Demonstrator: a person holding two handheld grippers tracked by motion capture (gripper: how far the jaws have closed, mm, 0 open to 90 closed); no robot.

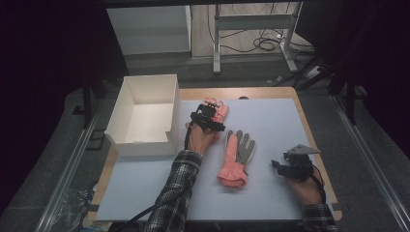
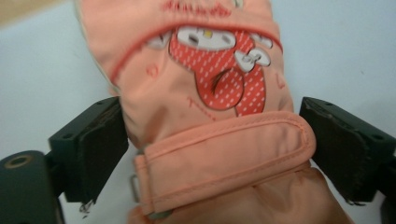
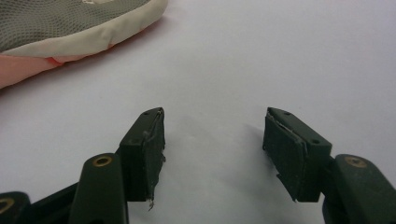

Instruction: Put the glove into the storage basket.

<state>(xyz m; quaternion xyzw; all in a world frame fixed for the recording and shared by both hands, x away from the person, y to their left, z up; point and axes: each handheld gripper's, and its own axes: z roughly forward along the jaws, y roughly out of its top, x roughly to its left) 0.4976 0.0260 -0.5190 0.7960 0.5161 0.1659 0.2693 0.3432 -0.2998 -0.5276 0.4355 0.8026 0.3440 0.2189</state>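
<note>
Gloves are what lie on this table: two pink ones on a pale sheet (image 1: 270,145) that covers the wooden table (image 1: 309,125).

One pink glove (image 1: 220,110) lies near the far side of the sheet, just beside a white box (image 1: 145,113). The left gripper (image 1: 209,112) is on it. In the left gripper view, this glove (image 2: 205,116) fills the space between the two black jaws. One jaw sits at each side of the glove, and both sides look like they touch it. The glove has a pink strap (image 2: 224,158) across it and a red and white cartoon picture (image 2: 219,70) above the strap. A hand (image 1: 200,137) in a checked sleeve (image 1: 174,193) holds this gripper.

The other glove (image 1: 237,159) lies in the middle of the sheet. Its grey side faces up and its pink cuff points toward the person. In the right gripper view, an edge of this glove (image 3: 60,32) shows at the top left, with grey mesh, a cream rim and pink under it.

The right gripper (image 1: 280,166) is near the right side of the sheet, apart from that glove. In its own view the right gripper (image 3: 212,140) has its jaws wide apart, with nothing but bare sheet between them.

The white box stands at the left of the table. Its top is open.
</note>
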